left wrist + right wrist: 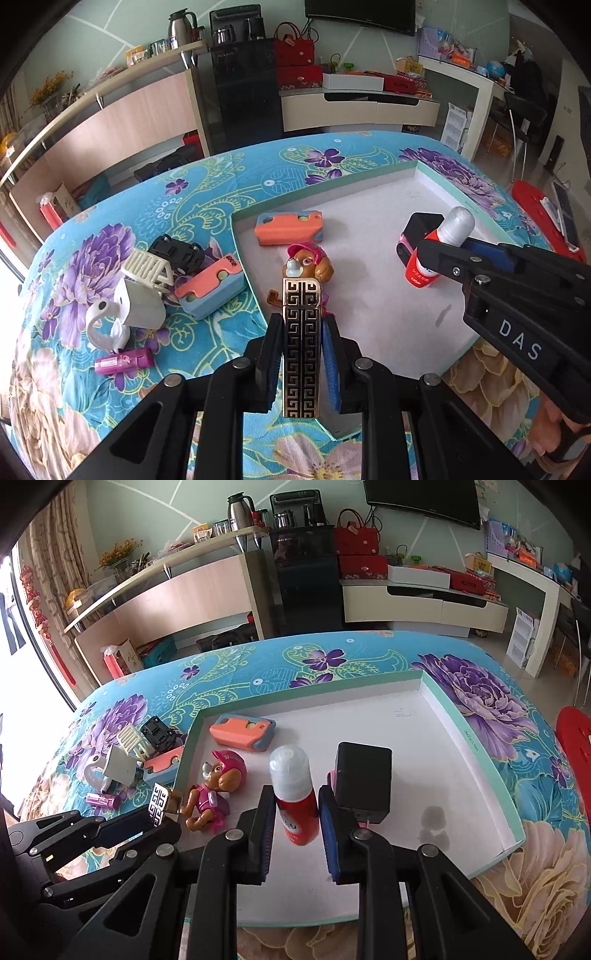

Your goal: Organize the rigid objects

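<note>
- On the floral tablecloth [110,387], left of the tray: a purple tube [123,361], a white holder [127,314], a white toy chair [147,266], a black toy car [177,251] and 1 pink-blue case [210,291].
- Left gripper [301,354] is clamped on a gold patterned lighter [301,347] over the tray's [476,746] left edge.
- Inside near that edge: a toy pup [218,786]; a 2nd pink-blue case [243,733] by the far-left corner.
- Right gripper [295,830] is closed on a red glue bottle [295,794] mid-tray, just beside a black box [364,779].
</note>
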